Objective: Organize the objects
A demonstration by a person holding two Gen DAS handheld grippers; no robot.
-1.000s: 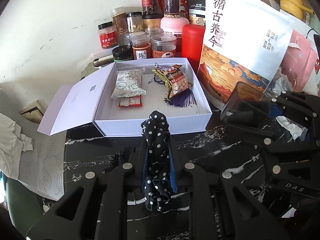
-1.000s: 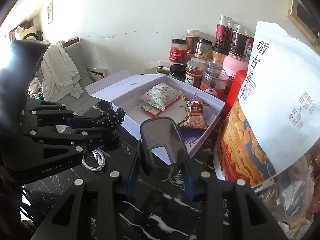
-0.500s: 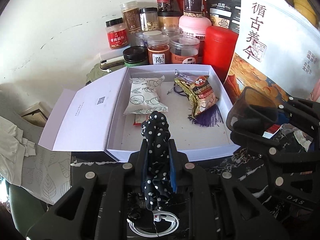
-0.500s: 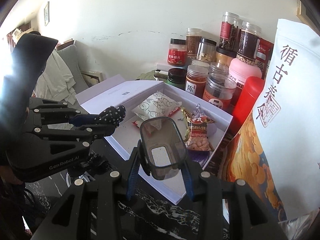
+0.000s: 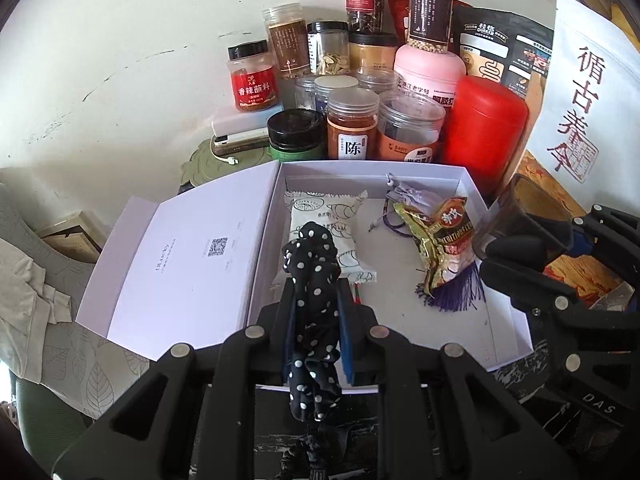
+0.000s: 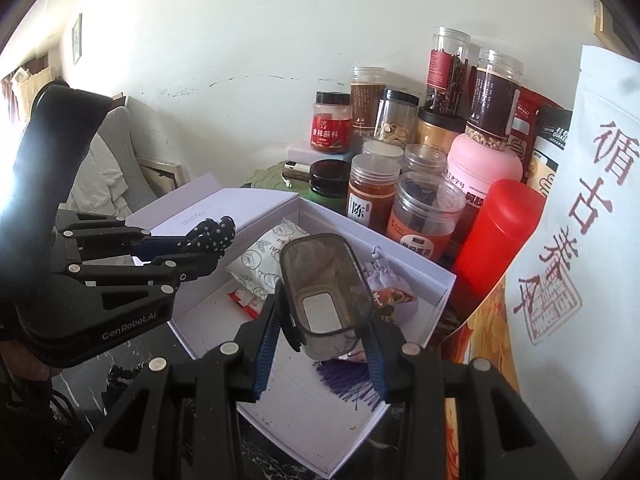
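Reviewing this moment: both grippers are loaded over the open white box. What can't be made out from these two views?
- Left wrist view: the near part of the white box floor lies behind the left gripper and the polka-dot cloth.
- Right wrist view: the gold snack packet is mostly covered by the smoky plastic container.
- Both views: the red packet is largely under the white snack pouch; its print is unreadable.
- Rear jar labels are too small.
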